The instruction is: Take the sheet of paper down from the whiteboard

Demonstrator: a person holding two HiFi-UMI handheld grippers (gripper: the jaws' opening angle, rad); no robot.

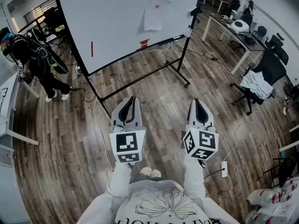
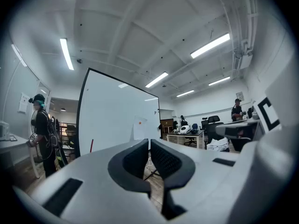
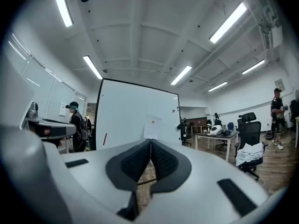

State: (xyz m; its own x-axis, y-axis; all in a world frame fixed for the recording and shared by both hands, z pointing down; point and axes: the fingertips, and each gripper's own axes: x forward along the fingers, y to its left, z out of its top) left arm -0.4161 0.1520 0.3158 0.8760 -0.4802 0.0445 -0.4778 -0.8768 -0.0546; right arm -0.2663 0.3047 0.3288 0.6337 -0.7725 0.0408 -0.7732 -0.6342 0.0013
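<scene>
A white sheet of paper (image 1: pixel 153 14) hangs on the whiteboard (image 1: pixel 112 17), pinned by a small orange magnet (image 1: pixel 157 5). The sheet (image 2: pixel 140 127) also shows far off in the left gripper view and, as the same sheet (image 3: pixel 152 127), in the right gripper view. My left gripper (image 1: pixel 132 98) and right gripper (image 1: pixel 198 101) are held side by side, level, well short of the board. Both are shut with nothing between their jaws.
The whiteboard stands on a black wheeled frame (image 1: pixel 154 73) with cables on the wood floor. A person (image 1: pixel 35 59) stands at the left. Desks (image 1: pixel 233 31) and an office chair (image 1: pixel 264 76) with cloth on it fill the right side. A power strip (image 1: pixel 224 168) lies by my feet.
</scene>
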